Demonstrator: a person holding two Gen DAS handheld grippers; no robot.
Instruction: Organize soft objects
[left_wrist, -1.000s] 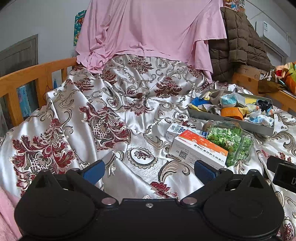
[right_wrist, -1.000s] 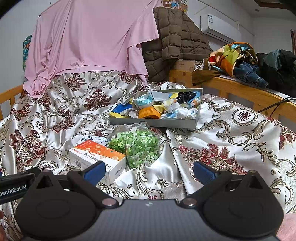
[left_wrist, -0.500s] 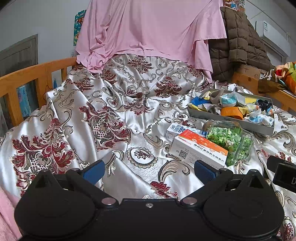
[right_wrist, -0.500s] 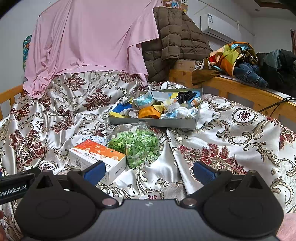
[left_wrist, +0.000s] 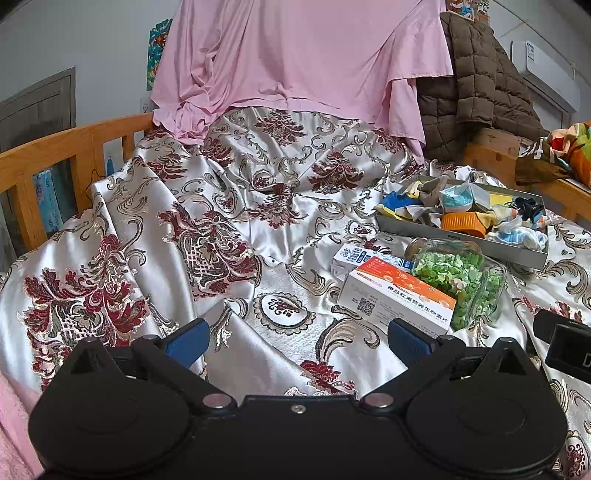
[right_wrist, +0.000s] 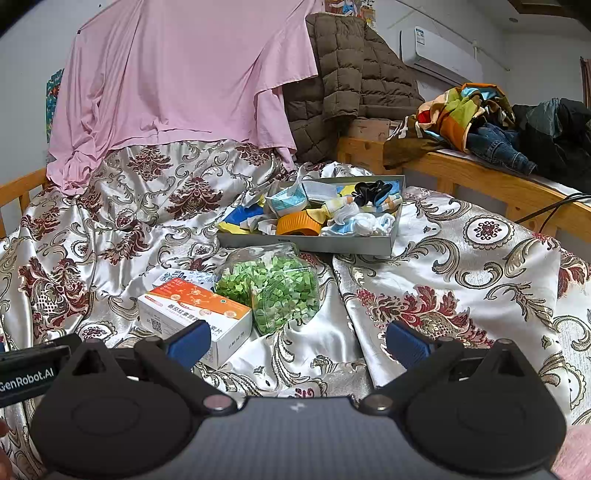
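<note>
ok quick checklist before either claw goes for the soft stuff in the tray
1. Left claw open and empty: ok.
2. Right claw open and empty: ok.
3. Tray in view, soft items on top: ok.
4. Straight path to the tray free: not ok, the jar of green pieces and orange box lie in front.
5. Tray sitting flat on the rumpled bedspread: cannot tell.
</note>
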